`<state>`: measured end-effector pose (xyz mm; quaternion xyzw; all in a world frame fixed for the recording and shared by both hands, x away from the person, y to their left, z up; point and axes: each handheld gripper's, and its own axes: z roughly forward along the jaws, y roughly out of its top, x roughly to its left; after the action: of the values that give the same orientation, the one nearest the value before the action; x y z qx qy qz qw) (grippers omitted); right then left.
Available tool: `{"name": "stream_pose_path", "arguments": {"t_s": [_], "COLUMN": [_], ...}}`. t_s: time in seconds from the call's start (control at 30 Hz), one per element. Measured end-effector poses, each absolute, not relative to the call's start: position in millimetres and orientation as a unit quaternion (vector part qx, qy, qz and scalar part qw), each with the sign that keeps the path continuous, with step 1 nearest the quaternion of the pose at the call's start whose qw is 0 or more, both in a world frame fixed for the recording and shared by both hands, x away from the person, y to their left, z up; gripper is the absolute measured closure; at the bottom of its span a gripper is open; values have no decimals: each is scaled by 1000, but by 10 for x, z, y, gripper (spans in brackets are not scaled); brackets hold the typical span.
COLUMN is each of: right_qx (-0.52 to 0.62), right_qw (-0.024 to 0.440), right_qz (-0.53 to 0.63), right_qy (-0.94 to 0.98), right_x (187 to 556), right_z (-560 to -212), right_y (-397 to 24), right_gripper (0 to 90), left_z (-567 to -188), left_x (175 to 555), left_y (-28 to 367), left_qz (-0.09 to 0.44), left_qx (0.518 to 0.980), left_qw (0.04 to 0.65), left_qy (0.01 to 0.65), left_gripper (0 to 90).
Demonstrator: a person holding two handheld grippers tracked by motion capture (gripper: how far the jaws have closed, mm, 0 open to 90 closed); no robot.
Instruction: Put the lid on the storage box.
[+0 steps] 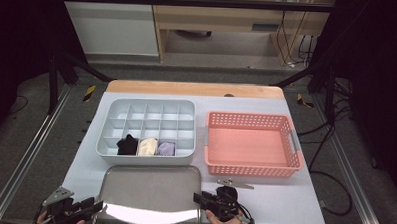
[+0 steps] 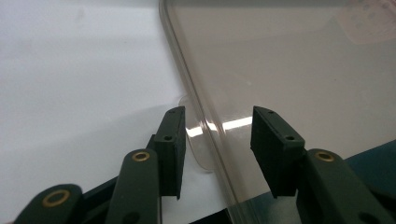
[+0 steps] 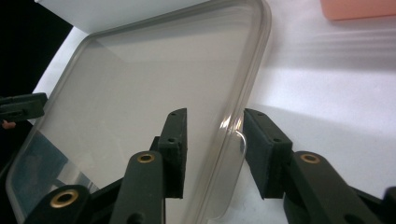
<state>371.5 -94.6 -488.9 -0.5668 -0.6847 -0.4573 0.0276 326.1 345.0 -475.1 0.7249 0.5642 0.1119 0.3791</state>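
A clear plastic lid [image 1: 151,190] lies flat on the white table cover at the front. My left gripper [image 1: 99,207] is at its left edge. In the left gripper view the lid's rim and small tab [image 2: 198,140] run between the open jaws [image 2: 217,135], and neither pad presses on them. My right gripper [image 1: 197,198] is at the lid's right edge. In the right gripper view its jaws [image 3: 215,140] straddle the rim [image 3: 231,126], with a gap at the left pad. The left gripper's jaw [image 3: 21,105] shows across the lid [image 3: 154,84].
Behind the lid stands a white divided organizer [image 1: 147,101] holding a black [image 1: 127,145], a cream [image 1: 147,147] and a lavender [image 1: 166,149] rolled item in its front row. A pink basket [image 1: 251,115] stands to its right. A small metal clip [image 1: 234,183] lies before the basket.
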Motion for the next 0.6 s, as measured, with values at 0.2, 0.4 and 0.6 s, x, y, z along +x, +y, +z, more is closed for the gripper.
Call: {"name": "stream_pose_path", "arguments": {"t_s": [0.2, 0.4, 0.6], "right_qx": [-557, -560, -559], "right_qw": [36, 28, 61], "right_qz": [-467, -472, -475], "right_qy": [-686, -680, -677], "right_x": [3719, 3609, 3497], "right_z": [-4901, -4849, -4882], "right_y": [-1001, -1157, -1146], "right_gripper": [542, 533, 537], "left_z": [-4753, -4752, -4752], "left_x": [3262, 3262, 3261], "left_y": [3455, 3454, 3452], "left_qz": [109, 109, 108], "left_qx": [726, 725, 726], "left_qw": [381, 382, 382], "left_qy": [563, 562, 562], "left_gripper": [545, 540, 538]}}
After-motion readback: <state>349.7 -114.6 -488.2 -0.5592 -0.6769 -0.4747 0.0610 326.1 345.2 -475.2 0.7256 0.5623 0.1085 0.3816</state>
